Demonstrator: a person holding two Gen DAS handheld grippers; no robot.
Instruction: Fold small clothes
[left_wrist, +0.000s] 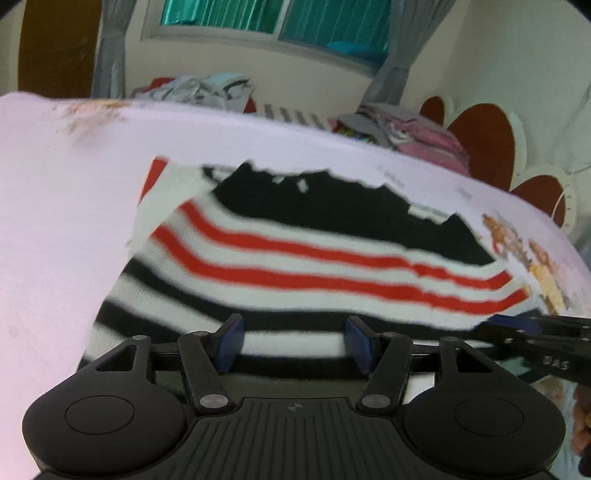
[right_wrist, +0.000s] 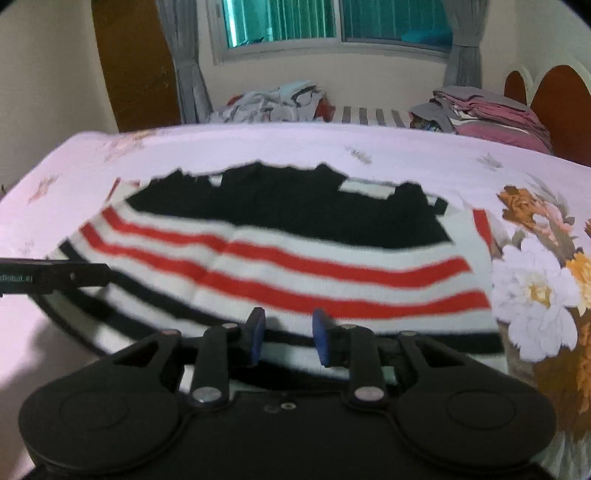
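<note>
A knitted sweater striped in black, white and red with a solid black upper panel (left_wrist: 295, 266) lies spread on a bed covered by a pale pink sheet printed with flowers (left_wrist: 55, 184), filling the centre of both views. In the left wrist view the left gripper (left_wrist: 294, 341) sits at the lower centre, its blue-padded fingers (left_wrist: 232, 341) spread wide over the sweater's near black-and-white hem and gripping nothing; the right gripper's black arm enters from the lower right edge at the sweater's corner. In the right wrist view the left gripper's arm reaches in from the middle left edge to the sweater's side, while the right gripper (right_wrist: 289, 338) at lower centre shows its fingers (right_wrist: 320, 338) parted more narrowly above the hem, nothing between them. Heaps of clothes (right_wrist: 273, 101) sit beyond the bed at upper centre, a folded pink stack (right_wrist: 491, 114) at upper right, below a window with grey curtains (right_wrist: 332, 26)
</note>
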